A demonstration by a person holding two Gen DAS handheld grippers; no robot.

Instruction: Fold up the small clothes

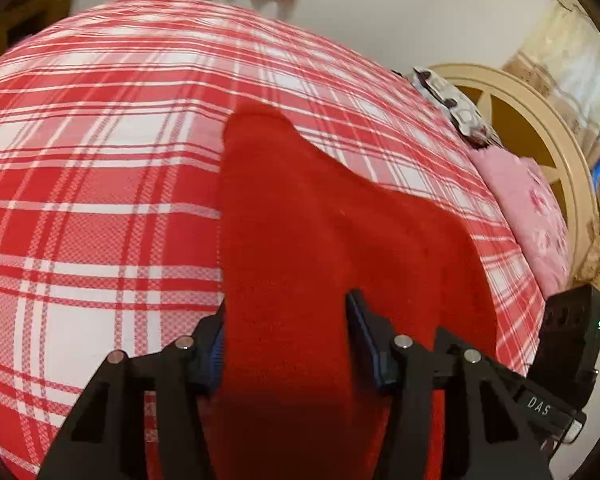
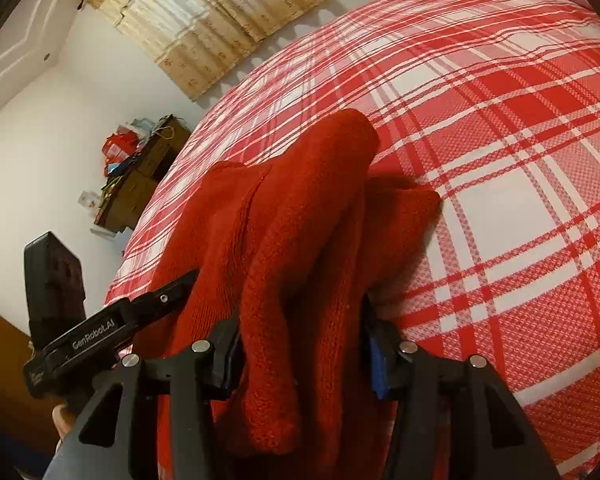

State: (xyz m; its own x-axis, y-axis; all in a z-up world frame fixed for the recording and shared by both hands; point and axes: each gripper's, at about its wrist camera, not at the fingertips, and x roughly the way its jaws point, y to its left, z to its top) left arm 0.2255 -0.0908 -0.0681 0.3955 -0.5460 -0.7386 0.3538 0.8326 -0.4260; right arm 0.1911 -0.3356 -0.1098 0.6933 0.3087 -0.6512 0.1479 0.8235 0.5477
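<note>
Garment [image 1: 300, 220] lies on the bed [image 1: 100, 160], passing between the left jaws and extending ahead of them. In the right view, bunched folds sit between the jaws.

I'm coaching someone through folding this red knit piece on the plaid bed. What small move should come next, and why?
Probably draw both tools apart to flatten it. The red knit garment lies bunched in thick ridges between the right tool's fingers, while the left tool straddles a smoother stretch on the plaid bedsheet.

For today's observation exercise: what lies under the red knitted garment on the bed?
The red knitted garment rests on the red-and-white plaid bedspread, which shows all around it. Anything directly beneath the garment is covered and cannot be seen.
</note>
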